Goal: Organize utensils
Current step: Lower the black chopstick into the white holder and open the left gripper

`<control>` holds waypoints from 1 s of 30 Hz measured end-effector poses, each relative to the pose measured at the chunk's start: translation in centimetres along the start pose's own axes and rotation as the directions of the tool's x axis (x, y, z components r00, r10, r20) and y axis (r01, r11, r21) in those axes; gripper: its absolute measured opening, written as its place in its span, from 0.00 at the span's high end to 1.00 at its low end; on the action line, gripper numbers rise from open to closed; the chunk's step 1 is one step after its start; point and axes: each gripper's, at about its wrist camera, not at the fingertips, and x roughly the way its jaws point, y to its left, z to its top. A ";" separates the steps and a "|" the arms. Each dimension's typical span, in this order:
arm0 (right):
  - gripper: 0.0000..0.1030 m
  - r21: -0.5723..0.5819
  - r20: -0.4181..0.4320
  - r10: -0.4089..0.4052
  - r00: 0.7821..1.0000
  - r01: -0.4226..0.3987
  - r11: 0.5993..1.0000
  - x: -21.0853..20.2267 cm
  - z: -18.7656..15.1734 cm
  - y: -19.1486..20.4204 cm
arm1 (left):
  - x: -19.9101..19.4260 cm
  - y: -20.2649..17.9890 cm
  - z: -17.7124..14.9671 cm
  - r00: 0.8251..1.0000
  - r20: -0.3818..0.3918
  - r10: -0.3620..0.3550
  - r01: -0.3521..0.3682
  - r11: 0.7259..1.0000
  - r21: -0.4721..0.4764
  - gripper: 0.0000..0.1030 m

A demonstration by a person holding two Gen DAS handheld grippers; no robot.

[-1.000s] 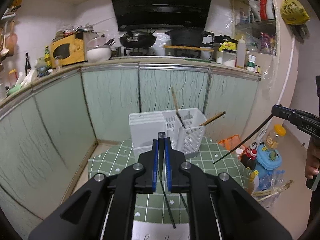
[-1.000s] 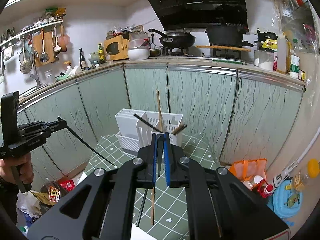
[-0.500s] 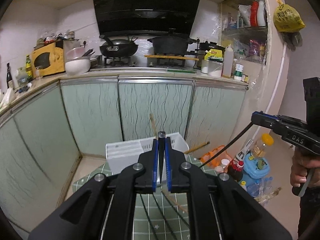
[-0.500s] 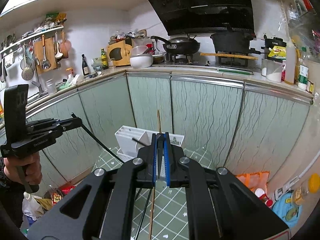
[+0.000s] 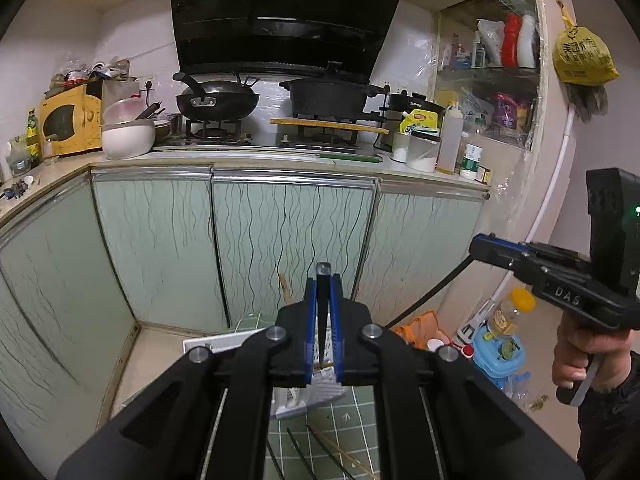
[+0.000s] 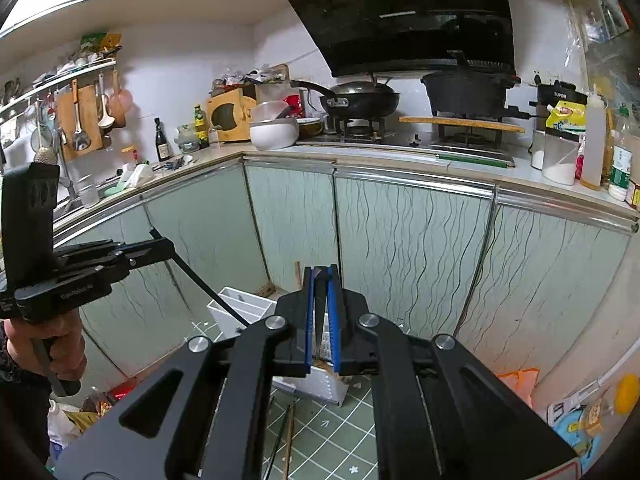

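My left gripper (image 5: 322, 276) is shut on a black chopstick whose tip pokes out between the blue pads; its long shaft (image 6: 200, 280) slants down from that gripper in the right wrist view. My right gripper (image 6: 320, 274) is shut on another black chopstick (image 5: 432, 294), which slants down toward the table. The white slotted utensil holder (image 6: 244, 304) stands on the green checked table (image 6: 340, 432), mostly hidden behind both grippers, with a wooden chopstick (image 5: 285, 286) sticking up from it. Loose black and wooden chopsticks (image 5: 324, 452) lie on the table below.
Green-fronted kitchen cabinets (image 5: 292, 248) run behind the table, with a wok (image 5: 218, 102) and pot (image 5: 332, 94) on the stove above. Bottles and a blue container (image 5: 496, 348) stand on the floor to the right. An orange bag (image 6: 516, 380) lies beside the table.
Both grippers have risen and tilted upward, each still holding its black chopstick. The holder and table have dropped low in both views.
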 end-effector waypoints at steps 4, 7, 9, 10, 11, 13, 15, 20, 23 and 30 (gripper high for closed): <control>0.94 0.010 -0.018 0.002 1.000 -0.002 1.000 2.1 0.0 -1.1 | 2.1 0.2 0.5 1.000 -0.009 -0.002 0.002 1.000 0.011 0.93; 0.94 0.019 -0.033 0.006 0.999 -0.006 1.000 3.8 -0.4 -1.9 | 3.9 0.0 0.4 1.000 -0.011 0.000 0.000 0.999 0.040 0.93; 0.94 0.024 -0.044 0.008 0.999 -0.007 1.000 4.8 -0.7 -2.1 | 5.2 0.0 0.1 1.000 -0.018 -0.022 0.023 0.999 0.044 0.93; 0.94 0.026 -0.049 0.011 0.999 -0.010 1.000 5.3 -0.9 -2.3 | 5.9 0.0 -0.2 0.999 -0.025 -0.025 0.027 0.998 0.048 0.93; 0.94 0.025 -0.056 0.012 0.998 -0.011 1.000 5.9 -1.2 -2.4 | 6.5 0.0 -0.5 0.999 -0.033 -0.026 0.028 0.998 0.055 0.93; 0.94 0.020 -0.069 0.017 0.997 -0.016 1.000 6.9 -1.7 -2.8 | 7.7 0.0 -1.0 0.998 -0.047 -0.032 0.035 0.998 0.059 0.93; 0.94 0.023 -0.076 0.022 0.997 -0.021 1.000 7.7 -2.3 -3.2 | 8.6 0.2 -1.5 0.998 -0.058 -0.038 0.041 0.997 0.060 0.93; 0.94 0.016 -0.084 0.034 0.996 -0.033 0.999 9.1 -3.4 -3.7 | 10.1 0.6 -2.6 0.996 -0.079 -0.048 0.053 0.996 0.068 0.93; 0.94 0.001 -0.095 0.047 0.994 -0.047 0.999 9.8 -4.0 -3.8 | 10.7 0.9 -3.2 0.995 -0.083 -0.056 0.062 0.995 0.074 0.92; 0.70 -0.068 -0.098 0.035 0.995 -0.041 0.997 10.5 -5.4 -3.6 | 11.4 1.4 -4.2 0.993 -0.101 -0.057 0.067 0.993 0.098 0.92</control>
